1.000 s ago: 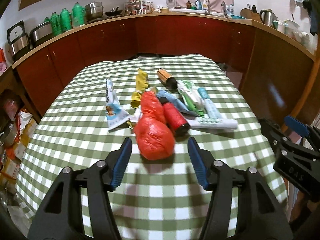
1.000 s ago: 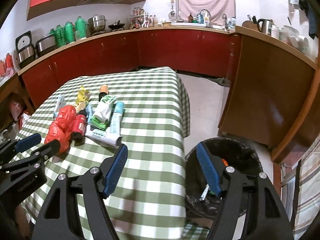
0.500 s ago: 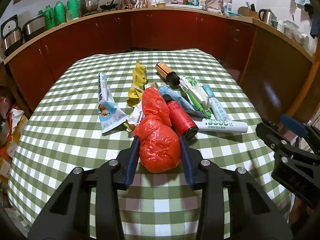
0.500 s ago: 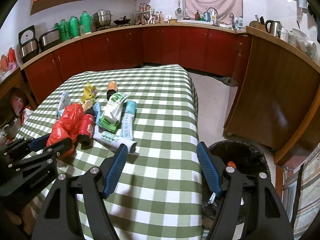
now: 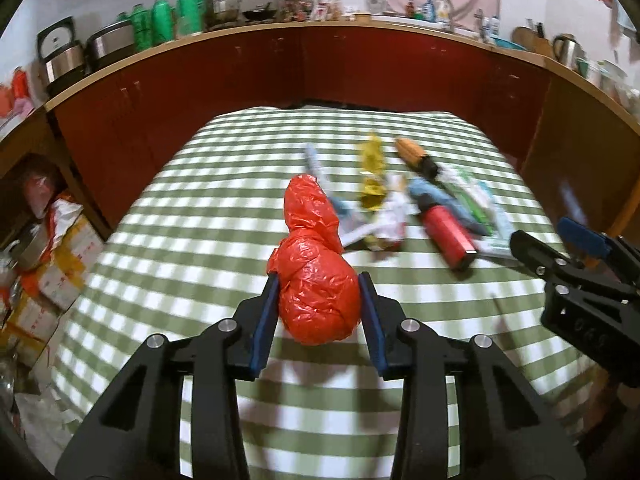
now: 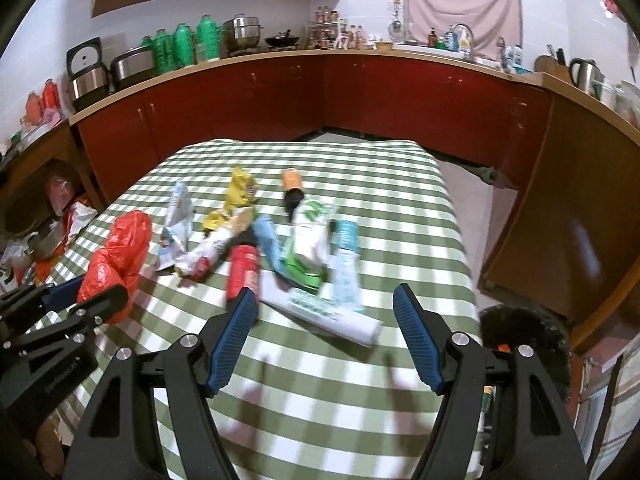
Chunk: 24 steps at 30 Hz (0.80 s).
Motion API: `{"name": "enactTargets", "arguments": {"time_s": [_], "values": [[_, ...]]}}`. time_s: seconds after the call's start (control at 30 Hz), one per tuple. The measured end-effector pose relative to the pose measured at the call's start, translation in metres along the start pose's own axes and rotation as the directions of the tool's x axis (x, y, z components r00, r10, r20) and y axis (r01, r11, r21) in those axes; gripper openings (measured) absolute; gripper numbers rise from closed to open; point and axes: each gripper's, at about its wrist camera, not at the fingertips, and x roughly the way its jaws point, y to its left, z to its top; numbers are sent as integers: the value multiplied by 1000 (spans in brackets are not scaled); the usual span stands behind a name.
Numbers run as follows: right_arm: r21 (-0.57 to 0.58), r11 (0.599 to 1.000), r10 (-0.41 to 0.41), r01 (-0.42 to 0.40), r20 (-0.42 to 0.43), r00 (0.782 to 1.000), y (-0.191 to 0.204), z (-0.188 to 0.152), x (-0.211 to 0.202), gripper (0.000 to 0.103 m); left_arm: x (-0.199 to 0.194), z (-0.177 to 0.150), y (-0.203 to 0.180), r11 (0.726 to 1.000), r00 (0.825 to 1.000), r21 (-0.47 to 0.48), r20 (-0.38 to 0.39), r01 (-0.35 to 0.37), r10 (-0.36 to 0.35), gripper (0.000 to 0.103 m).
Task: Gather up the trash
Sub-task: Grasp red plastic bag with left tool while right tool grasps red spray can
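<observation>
Left gripper (image 5: 318, 308) pinches the fat lower end of the red plastic bag (image 5: 316, 276), lifted just off the checked surface (image 5: 192, 240) and apart from the litter pile, likely so it can go to the black bin (image 6: 524, 344) at the surface's right edge. Right gripper (image 6: 325, 334) hovers low over the white tube (image 6: 332, 314), spread wide and empty, pointing forward, probably lining up next.

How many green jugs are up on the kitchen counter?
3. The green jugs stand in a row on the left counter: one, a middle one, and one beside the steel pot. More may hide behind.
</observation>
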Motion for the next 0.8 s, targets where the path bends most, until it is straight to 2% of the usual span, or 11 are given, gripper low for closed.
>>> {"name": "enactTargets", "arguments": {"time_s": [0.3,0.4,0.6,0.63,0.67,0.8], "values": [[-45,998,48,-50,-49,998,33,9,22,55,5,-1,59,991,995,-84,-22,-102,101,37],[-64,996,51,-55,-62,997,41,11,29,53,6,-3,71,988,993,-99,-27,-116,113,37],[-86,994,49,-60,-124,991,51,12,44,41,11,-6,87,986,992,-113,-43,-125,121,37],[-90,994,47,-59,-133,990,51,12,46,37,12,-6,89,985,992,-116,-45,-124,120,37],[-93,994,47,-61,-139,989,52,12,47,26,12,-7,90,985,992,-117,-46,-125,120,37],[-101,993,46,-60,-139,989,54,10,45,25,11,-8,89,986,992,-117,-42,-120,116,37]]}}
